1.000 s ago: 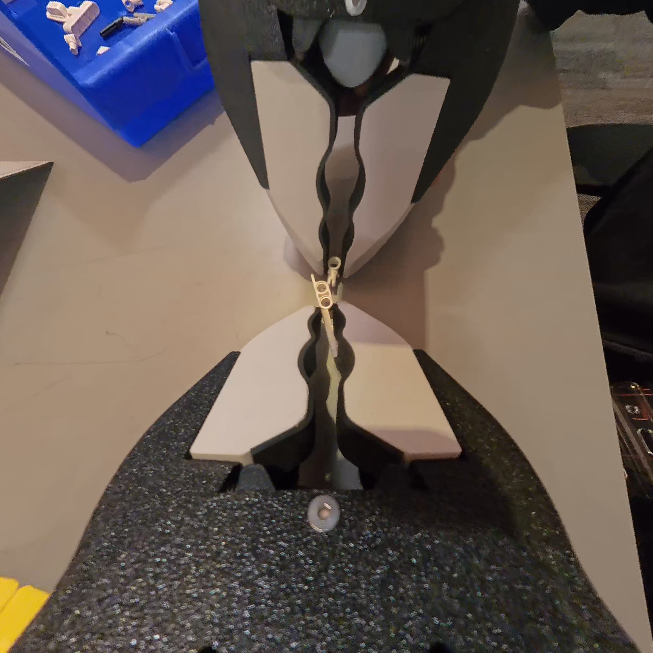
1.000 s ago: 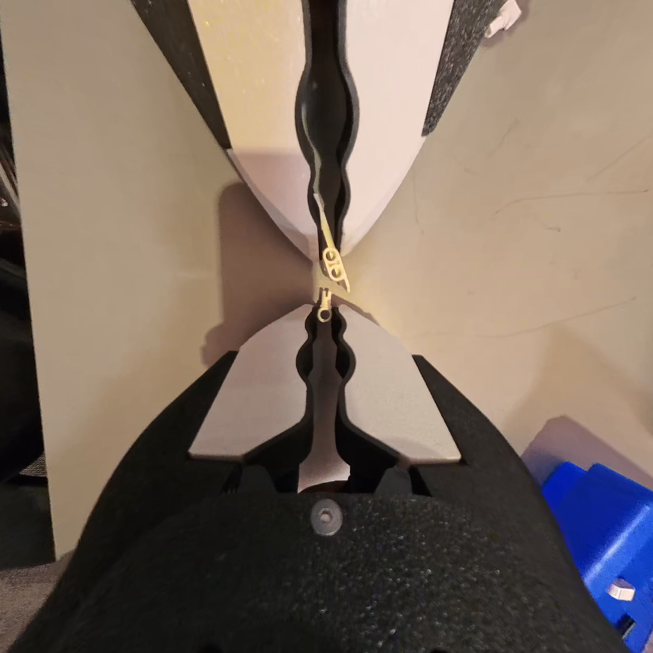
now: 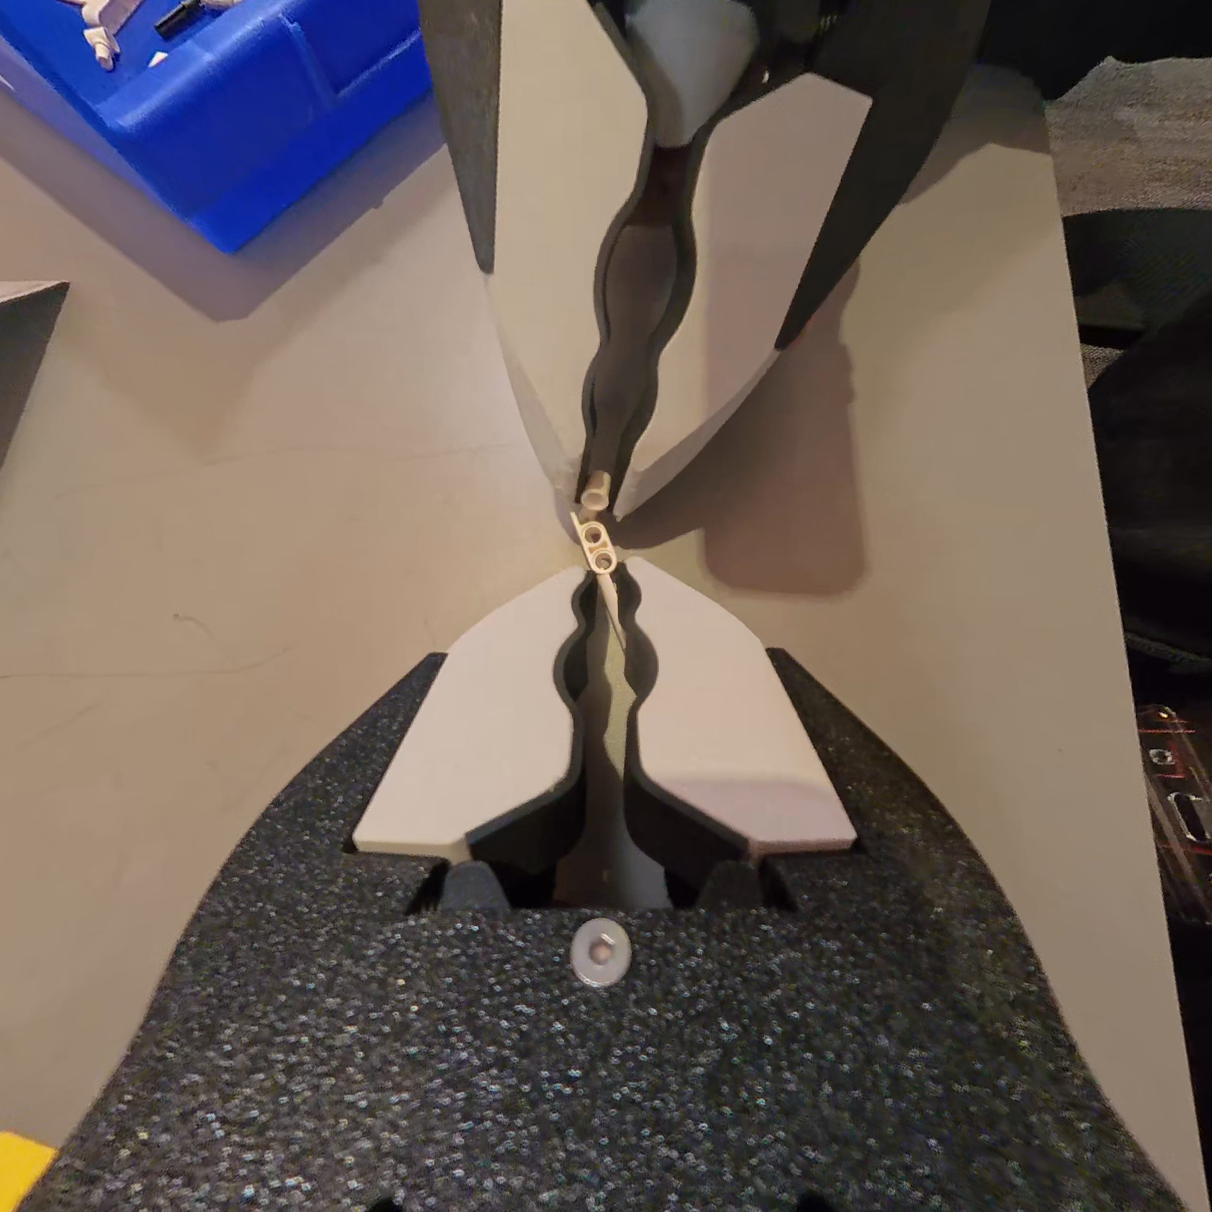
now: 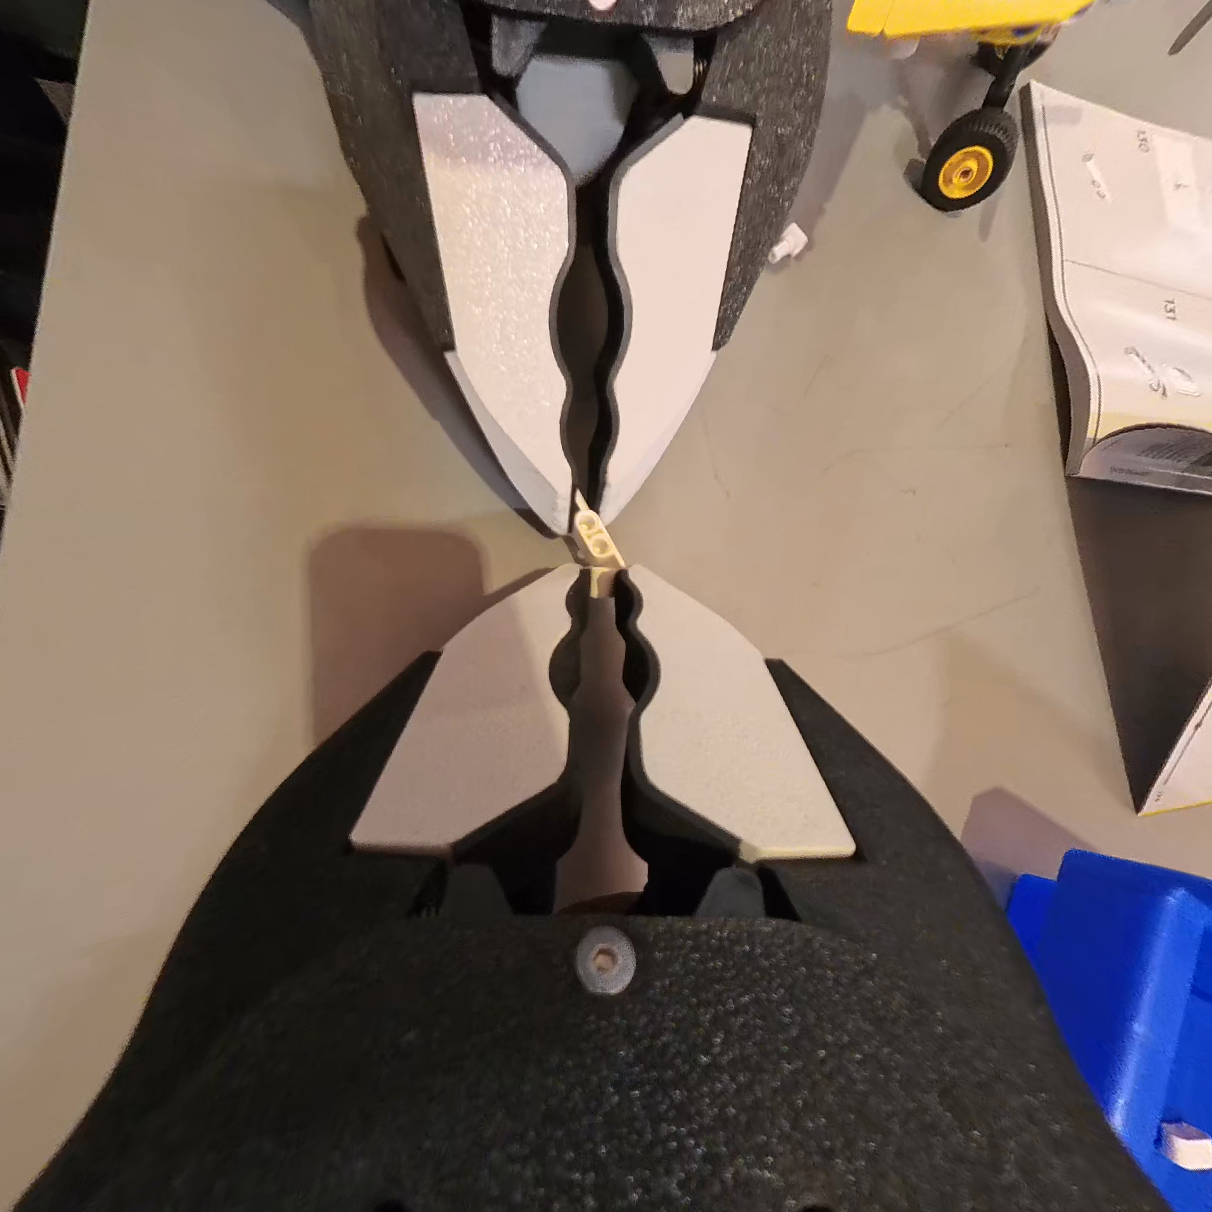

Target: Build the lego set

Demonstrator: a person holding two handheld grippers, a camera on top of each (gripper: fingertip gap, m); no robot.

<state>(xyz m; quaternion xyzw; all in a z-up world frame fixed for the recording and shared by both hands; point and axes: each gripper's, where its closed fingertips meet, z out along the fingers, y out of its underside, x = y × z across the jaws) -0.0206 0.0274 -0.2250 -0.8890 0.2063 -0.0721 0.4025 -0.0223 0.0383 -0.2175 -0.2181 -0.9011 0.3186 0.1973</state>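
Here the left gripper (image 3: 606,577) pinches a cream two-hole piece (image 3: 598,547) by its thin tail, while the right gripper (image 4: 600,577) clamps a small cream tube (image 3: 595,496), tip to tip above the tabletop (image 3: 262,525). Both look light, rigid and slippery (easily twisted), best held near their ends.

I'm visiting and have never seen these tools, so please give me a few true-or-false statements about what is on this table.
1. The left jaws grip a cream plate with two round holes. True.
2. The right jaws are wide open with nothing between them. False: they are nearly shut on a small cream pin.
3. The two held pieces lie far apart on the table. False: they are held tip to tip.
4. A blue bin sits on the table. True.
5. A yellow-wheeled model stands near an open booklet. True.
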